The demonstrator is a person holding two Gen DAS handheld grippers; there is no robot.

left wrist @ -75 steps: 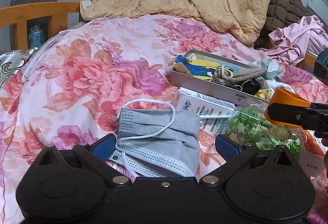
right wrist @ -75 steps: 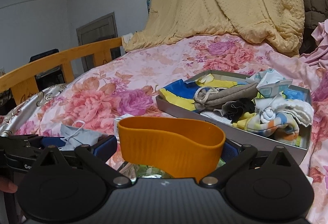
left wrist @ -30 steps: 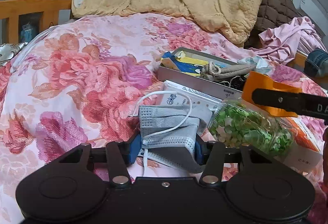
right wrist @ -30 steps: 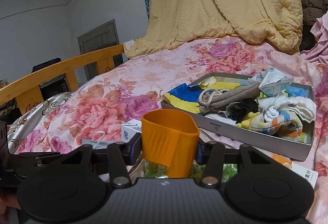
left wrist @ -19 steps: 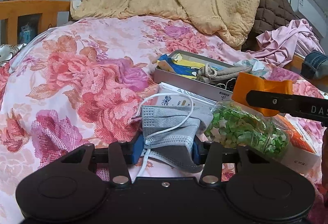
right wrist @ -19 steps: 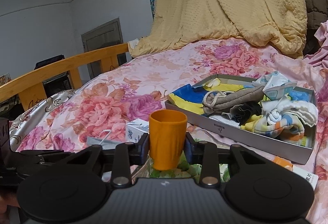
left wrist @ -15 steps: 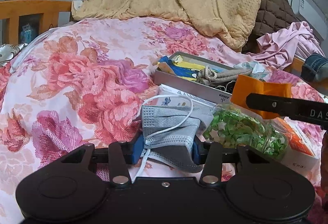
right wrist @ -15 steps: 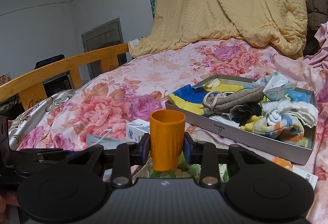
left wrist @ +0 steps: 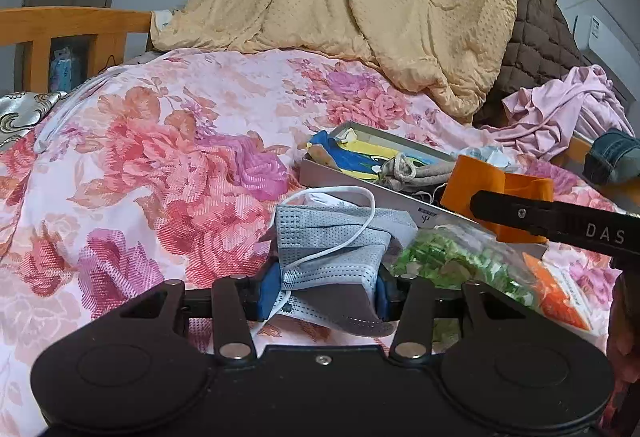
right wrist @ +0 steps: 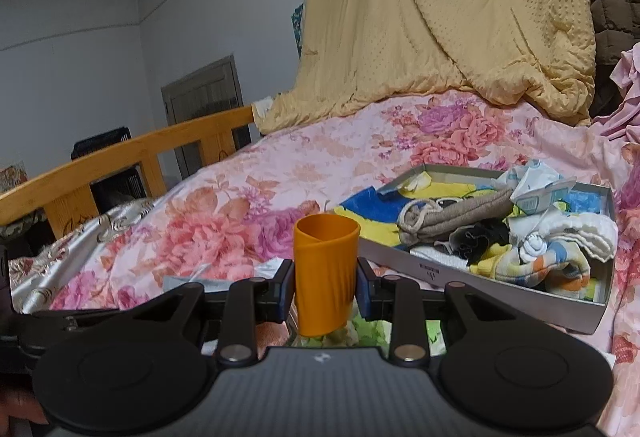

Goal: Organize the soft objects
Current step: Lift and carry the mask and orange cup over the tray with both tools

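Orange cup [right wrist: 326, 277] stands upright, squeezed in right hand-held gripper [right wrist: 325, 291]; left [left wrist: 326, 291] clamps mask [left wrist: 332, 249].

Left wrist view: set low behind the left gripper [left wrist: 326, 287], close over the floral bedspread [left wrist: 160, 165], facing across the bed toward the yellow blanket [left wrist: 360, 9]. Right wrist view: set just behind the right gripper [right wrist: 325, 287], facing the same way, slightly downward. Shared by both views: the grey tray [left wrist: 344, 179] [right wrist: 500, 289], the orange cup [left wrist: 496, 193] [right wrist: 326, 277], the wooden bed rail [left wrist: 72, 23] [right wrist: 132, 153]. Right gripper also seen from the side in the left view, near its right edge.
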